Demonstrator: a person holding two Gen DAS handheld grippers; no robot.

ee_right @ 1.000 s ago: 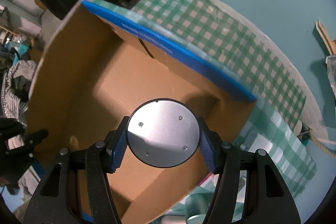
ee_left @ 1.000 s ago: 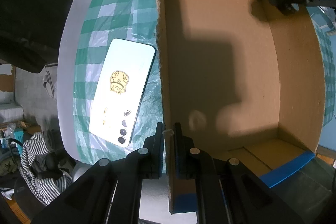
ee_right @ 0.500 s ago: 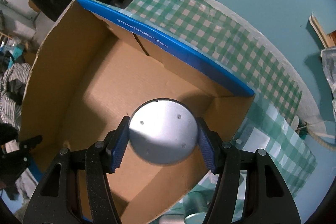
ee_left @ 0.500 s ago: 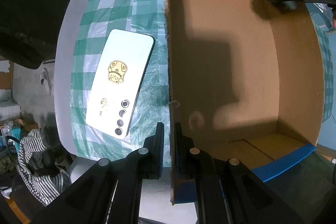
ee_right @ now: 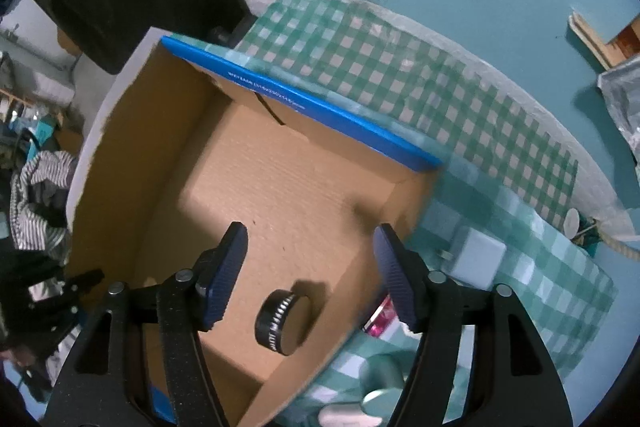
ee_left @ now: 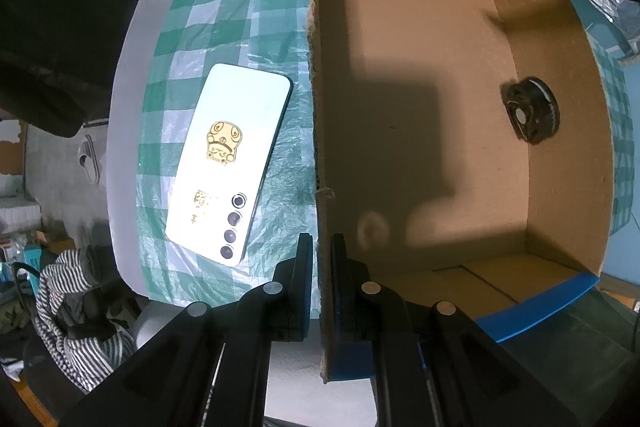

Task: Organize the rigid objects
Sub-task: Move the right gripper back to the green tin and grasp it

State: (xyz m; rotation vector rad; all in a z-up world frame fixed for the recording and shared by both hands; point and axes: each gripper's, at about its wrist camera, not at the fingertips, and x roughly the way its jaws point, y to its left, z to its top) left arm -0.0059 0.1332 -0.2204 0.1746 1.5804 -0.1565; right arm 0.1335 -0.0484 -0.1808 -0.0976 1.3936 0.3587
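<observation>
Left wrist view: my left gripper [ee_left: 320, 279] is clenched on the side wall of the cardboard box [ee_left: 316, 107], one finger outside, one inside, steadying it. Inside the box, the round black disc [ee_left: 530, 111] lies tipped against the far side wall, well apart from my left jaws. Outside the box, just beside the pinched wall, a white phone [ee_left: 228, 163] lies back-up on the green checked cloth [ee_left: 192, 27], not yet boxed. Right wrist view: my right gripper [ee_right: 310, 275] hangs over the box, jaws released and just been opening, nothing between the pads. The disc [ee_right: 284, 323] sits on the box floor below the gap, nearer the left finger, leaning on its edge by the near wall. Outside the box, past its right wall, a white charger block [ee_right: 478, 259] and a pink-topped item [ee_right: 382, 319], partly hidden, remain on the cloth. My read: one object is in, at least the phone, charger and pink item left.
</observation>
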